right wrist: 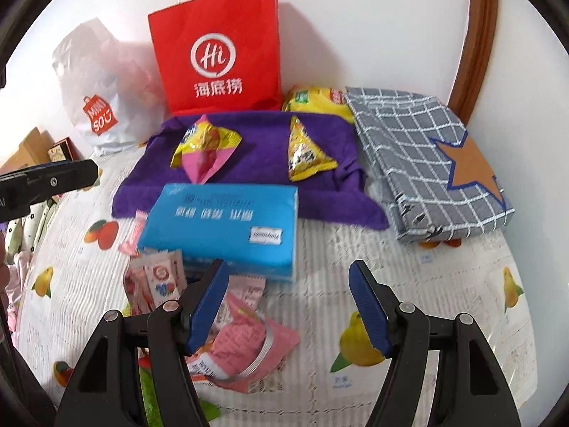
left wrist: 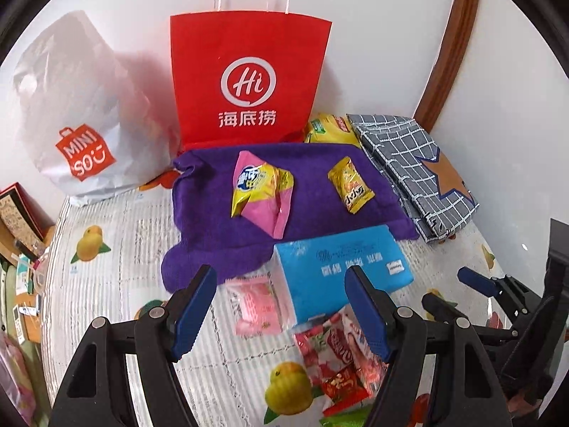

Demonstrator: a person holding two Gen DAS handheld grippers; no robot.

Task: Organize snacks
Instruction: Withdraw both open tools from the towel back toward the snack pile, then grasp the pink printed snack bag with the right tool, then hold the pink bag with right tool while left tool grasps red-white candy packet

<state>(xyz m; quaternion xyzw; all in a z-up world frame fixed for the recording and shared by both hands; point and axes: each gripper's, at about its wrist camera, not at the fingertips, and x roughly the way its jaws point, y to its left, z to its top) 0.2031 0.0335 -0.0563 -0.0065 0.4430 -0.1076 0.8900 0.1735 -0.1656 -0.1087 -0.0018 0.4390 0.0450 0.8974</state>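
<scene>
Two snack packets lie on a purple towel (left wrist: 284, 185) (right wrist: 249, 163): a yellow-and-pink packet (left wrist: 261, 188) (right wrist: 204, 146) and a small yellow packet (left wrist: 350, 185) (right wrist: 306, 153). In front of the towel lies a blue tissue pack (left wrist: 341, 267) (right wrist: 220, 227), with pink packets (left wrist: 256, 302) (right wrist: 242, 341) and red-white packets (left wrist: 334, 352) (right wrist: 156, 281) around its near edge. My left gripper (left wrist: 279, 274) hovers open above the tissue pack's near end. My right gripper (right wrist: 288, 267) (left wrist: 458, 291) hangs open over the bedspread, right of the pink packets. Neither holds anything.
A red paper bag (left wrist: 249, 78) (right wrist: 217, 53) and a white plastic bag (left wrist: 85, 124) (right wrist: 99, 99) stand against the wall. A yellow bag (left wrist: 327, 128) (right wrist: 316, 101) lies behind the towel. A folded grey checked cloth (left wrist: 409, 163) (right wrist: 426, 163) lies to the right.
</scene>
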